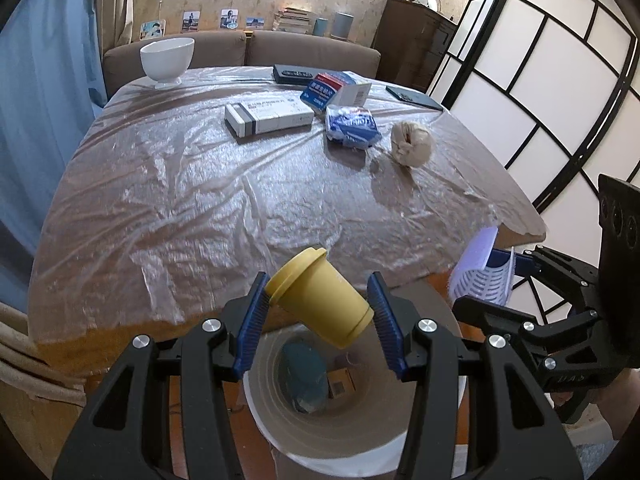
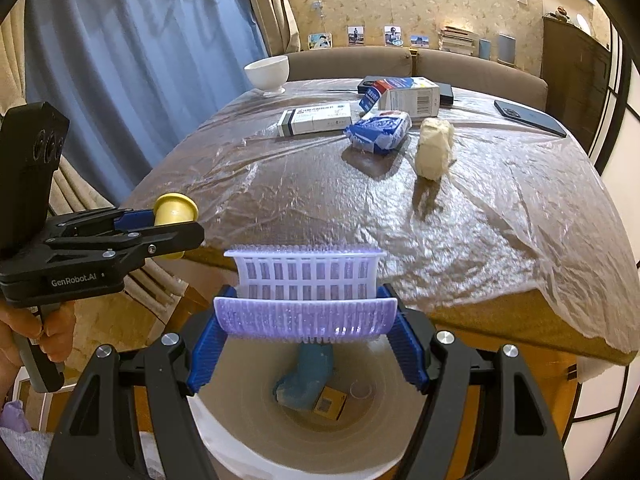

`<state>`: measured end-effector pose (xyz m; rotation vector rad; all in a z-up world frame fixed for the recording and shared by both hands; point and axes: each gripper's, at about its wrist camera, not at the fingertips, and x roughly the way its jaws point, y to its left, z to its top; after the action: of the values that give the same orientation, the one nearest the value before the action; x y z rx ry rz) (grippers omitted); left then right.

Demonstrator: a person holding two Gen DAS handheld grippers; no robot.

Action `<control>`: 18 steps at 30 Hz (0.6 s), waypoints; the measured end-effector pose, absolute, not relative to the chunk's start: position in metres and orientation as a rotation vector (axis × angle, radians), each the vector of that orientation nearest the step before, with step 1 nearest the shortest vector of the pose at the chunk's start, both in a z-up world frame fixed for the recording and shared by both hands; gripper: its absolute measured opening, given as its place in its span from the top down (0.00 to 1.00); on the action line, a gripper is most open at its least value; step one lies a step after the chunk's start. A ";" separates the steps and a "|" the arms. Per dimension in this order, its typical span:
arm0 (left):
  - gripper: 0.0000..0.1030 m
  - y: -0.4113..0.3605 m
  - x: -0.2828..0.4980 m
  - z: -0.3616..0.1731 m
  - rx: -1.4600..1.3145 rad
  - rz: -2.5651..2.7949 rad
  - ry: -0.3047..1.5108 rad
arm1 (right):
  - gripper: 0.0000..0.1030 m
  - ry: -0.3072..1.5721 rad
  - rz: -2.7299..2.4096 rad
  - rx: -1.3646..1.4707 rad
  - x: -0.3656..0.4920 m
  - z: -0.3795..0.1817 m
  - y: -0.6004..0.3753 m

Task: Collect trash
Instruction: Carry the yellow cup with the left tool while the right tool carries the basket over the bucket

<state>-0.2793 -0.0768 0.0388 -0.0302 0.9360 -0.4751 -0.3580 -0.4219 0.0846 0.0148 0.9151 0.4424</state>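
Observation:
My left gripper [image 1: 318, 312] is shut on a yellow lidded cup [image 1: 320, 304], held tilted over the round white trash bin [image 1: 372, 452] below the table edge. The cup also shows in the right wrist view [image 2: 174, 210], between the left gripper's fingers [image 2: 132, 216]. My right gripper [image 2: 310, 320] is shut on a small lilac plastic basket [image 2: 306, 292], held over the same bin [image 2: 240, 440]. The basket shows at the right of the left wrist view [image 1: 482, 268]. Inside the bin lie a teal crumpled item [image 2: 304, 376] and a small brown box [image 2: 330, 402].
The table [image 1: 200, 184] carries a plastic sheet, a white bowl [image 1: 167, 60], a white medicine box [image 1: 268, 118], a blue-white carton [image 1: 336, 90], a blue tissue pack [image 1: 352, 126], a crumpled beige wad [image 1: 412, 144], a remote and a phone [image 1: 414, 98]. A sofa stands behind, a screen at right.

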 end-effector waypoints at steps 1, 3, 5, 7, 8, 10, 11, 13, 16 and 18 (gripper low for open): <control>0.50 -0.077 -0.282 0.038 -0.028 -0.475 0.938 | 0.31 0.917 0.444 0.013 -0.360 0.084 -0.423; 0.50 -0.078 -0.286 0.037 -0.024 -0.475 0.941 | 0.31 0.922 0.445 0.011 -0.363 0.083 -0.425; 0.50 -0.079 -0.291 0.036 -0.023 -0.476 0.947 | 0.31 0.928 0.448 0.011 -0.367 0.082 -0.427; 0.50 -0.081 -0.295 0.035 -0.022 -0.478 0.951 | 0.31 0.934 0.450 0.010 -0.371 0.080 -0.428; 0.50 -0.081 -0.297 0.034 -0.020 -0.479 0.954 | 0.31 0.937 0.451 0.009 -0.372 0.080 -0.429; 0.50 -0.083 -0.301 0.032 -0.016 -0.482 0.960 | 0.31 0.942 0.453 0.008 -0.376 0.079 -0.429; 0.50 -0.084 -0.303 0.032 -0.015 -0.484 0.962 | 0.31 0.946 0.455 0.006 -0.378 0.078 -0.430; 0.50 -0.085 -0.307 0.030 -0.013 -0.487 0.968 | 0.31 0.952 0.454 0.004 -0.381 0.076 -0.431; 0.50 -0.086 -0.311 0.027 -0.014 -0.490 0.979 | 0.31 0.960 0.454 0.003 -0.384 0.074 -0.432; 0.50 -0.087 -0.313 0.025 -0.011 -0.493 0.986 | 0.31 0.967 0.454 0.006 -0.385 0.072 -0.432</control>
<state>-0.3130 -0.0872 0.0248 -0.0112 0.9859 -0.4927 -0.3853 -0.4325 0.0718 0.0056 0.9668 0.4538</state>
